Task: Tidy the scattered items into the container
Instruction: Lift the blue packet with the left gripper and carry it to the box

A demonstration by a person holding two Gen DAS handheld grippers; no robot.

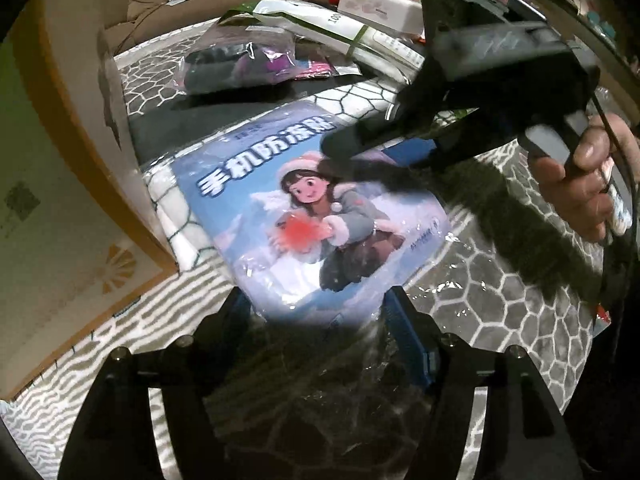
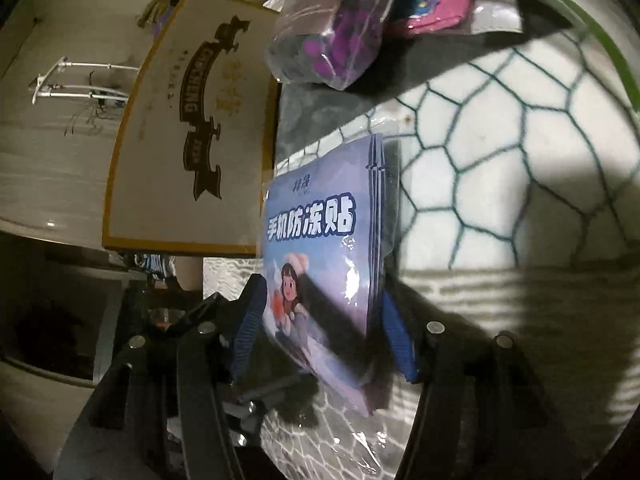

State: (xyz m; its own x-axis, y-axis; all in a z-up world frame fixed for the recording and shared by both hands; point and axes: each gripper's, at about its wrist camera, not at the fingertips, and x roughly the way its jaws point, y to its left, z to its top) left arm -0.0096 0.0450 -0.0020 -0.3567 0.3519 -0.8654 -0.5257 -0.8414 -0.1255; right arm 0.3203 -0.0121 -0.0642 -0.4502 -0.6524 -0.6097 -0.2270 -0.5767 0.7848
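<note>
Blue "手机防冻贴" packet (image 2: 320, 264) between both tongs, left (image 1: 320, 312) and right (image 2: 320, 332), each gripping it.

A glossy printed packet (image 1: 320, 216) sits inside clear, crinkly plastic film that catches the light. The cloth (image 1: 500, 280) beneath it looks soft and matt, with a woven honeycomb pattern. The box (image 2: 188, 128) beside it is matt cardboard with a dark printed emblem. The grippers (image 1: 320, 312) are matt black plastic with shiny metal screws, and their pads (image 2: 394, 336) are blue ribbed rubber. A clear, shiny bag (image 2: 332, 28) holds dark and purple cloth.
</note>
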